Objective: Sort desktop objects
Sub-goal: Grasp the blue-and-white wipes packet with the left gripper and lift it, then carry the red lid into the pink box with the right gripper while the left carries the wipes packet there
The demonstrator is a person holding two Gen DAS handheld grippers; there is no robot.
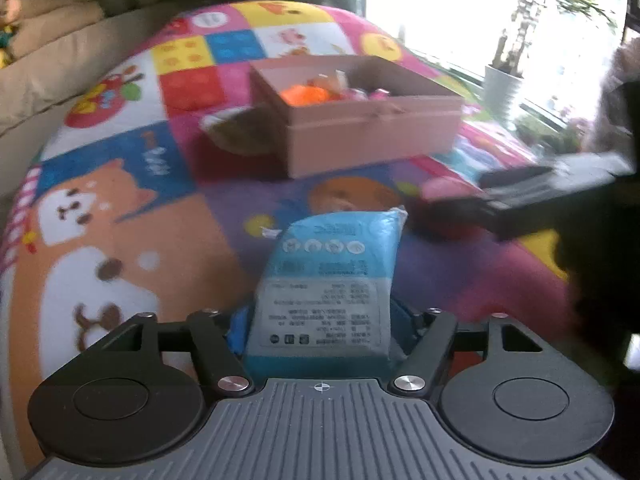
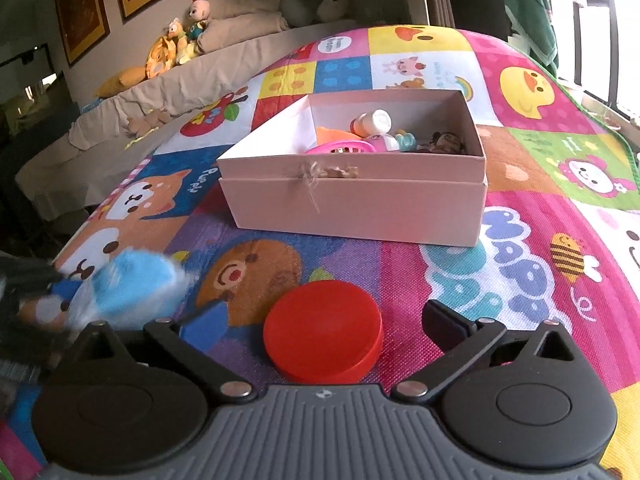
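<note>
Blue packet (image 1: 324, 280) clamped in left jaws; red lid (image 2: 323, 336) between wide-spread right jaws.

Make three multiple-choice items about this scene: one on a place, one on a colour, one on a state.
1. Where does the red lid lie?
A. in the box
B. on the mat, between the right gripper's jaws
C. on the sofa

2. What colour is the packet in the left gripper?
A. blue
B. green
C. yellow

3. How is the pink box?
A. closed
B. open, empty
C. open, with toys inside

Answers: 1 B, the lid rests on the mat with open jaws clear of it. 2 A, its wrapper is blue. 3 C, toys show inside it.
</note>
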